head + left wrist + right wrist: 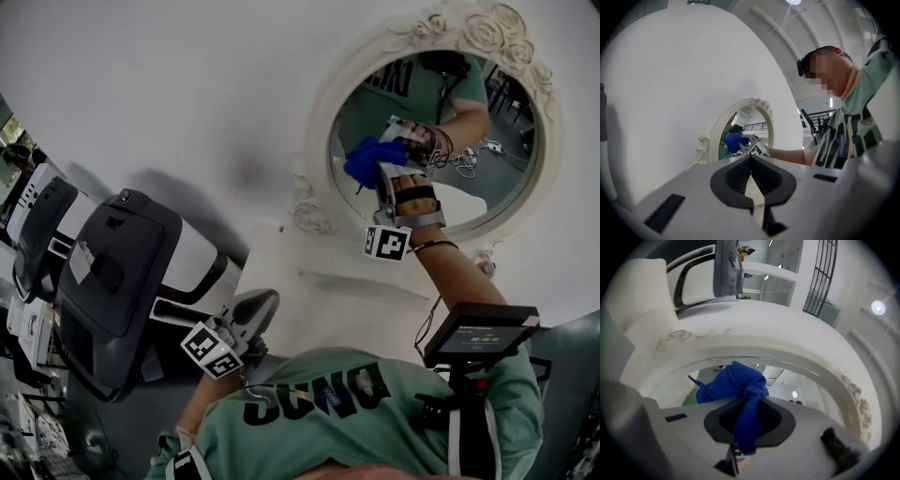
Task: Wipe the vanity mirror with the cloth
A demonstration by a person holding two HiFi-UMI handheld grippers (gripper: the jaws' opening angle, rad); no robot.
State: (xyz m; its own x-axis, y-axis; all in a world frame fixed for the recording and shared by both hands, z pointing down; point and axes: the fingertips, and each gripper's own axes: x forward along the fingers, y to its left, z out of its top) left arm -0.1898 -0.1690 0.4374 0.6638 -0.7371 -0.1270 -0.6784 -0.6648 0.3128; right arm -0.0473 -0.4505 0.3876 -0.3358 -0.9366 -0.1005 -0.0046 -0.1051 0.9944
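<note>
The oval vanity mirror (487,183) in its ornate white frame (317,141) hangs on a white wall. My right gripper (382,155) is shut on a bunched blue cloth (367,161), and the cloth is pressed against the left part of the glass. In the right gripper view the cloth (739,386) bulges out of the right gripper (747,420) in front of the frame (764,345). My left gripper (261,302) hangs low, well away from the mirror, shut and holding nothing. The left gripper view shows the left gripper (751,176), with the mirror (759,129) and cloth (733,141) beyond it.
A white vanity top (309,272) sits under the mirror. Dark grey and white machines (112,272) stand close at the left. A small screen (480,333) is mounted at the person's chest. The person's arm (459,272) reaches up to the mirror.
</note>
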